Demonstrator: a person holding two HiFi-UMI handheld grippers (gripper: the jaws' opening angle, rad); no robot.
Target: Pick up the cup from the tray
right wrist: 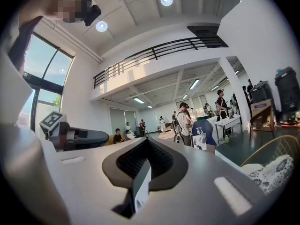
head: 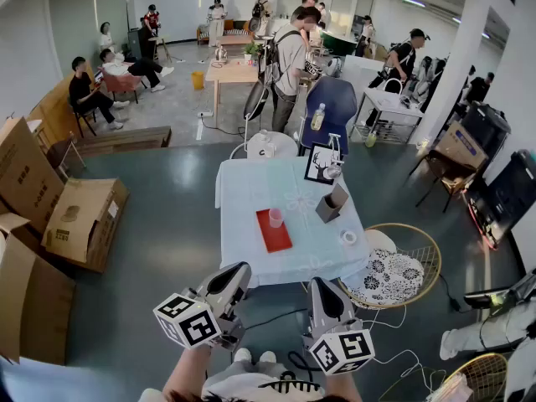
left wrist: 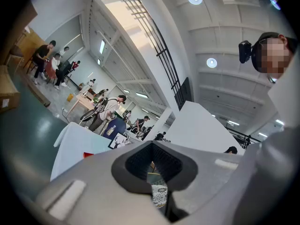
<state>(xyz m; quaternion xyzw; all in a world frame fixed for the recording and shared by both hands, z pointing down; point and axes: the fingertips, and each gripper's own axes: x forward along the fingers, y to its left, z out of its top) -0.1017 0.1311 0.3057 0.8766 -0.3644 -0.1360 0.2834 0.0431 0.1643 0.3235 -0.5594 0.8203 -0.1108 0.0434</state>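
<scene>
In the head view a small pink cup stands upright on a red tray, on a table under a white cloth. Both grippers are held low in front of the table's near edge, well short of the tray. The left gripper and the right gripper point level toward the table, each with its jaws shut and nothing between them. In the left gripper view the shut jaws fill the lower picture, and a sliver of the red tray shows beyond. The right gripper view shows its shut jaws.
On the table also stand a framed deer picture, a brown box, a bottle and a tape roll. A wicker chair with a patterned cushion sits right of the table. Cardboard boxes lie left. Several people are behind.
</scene>
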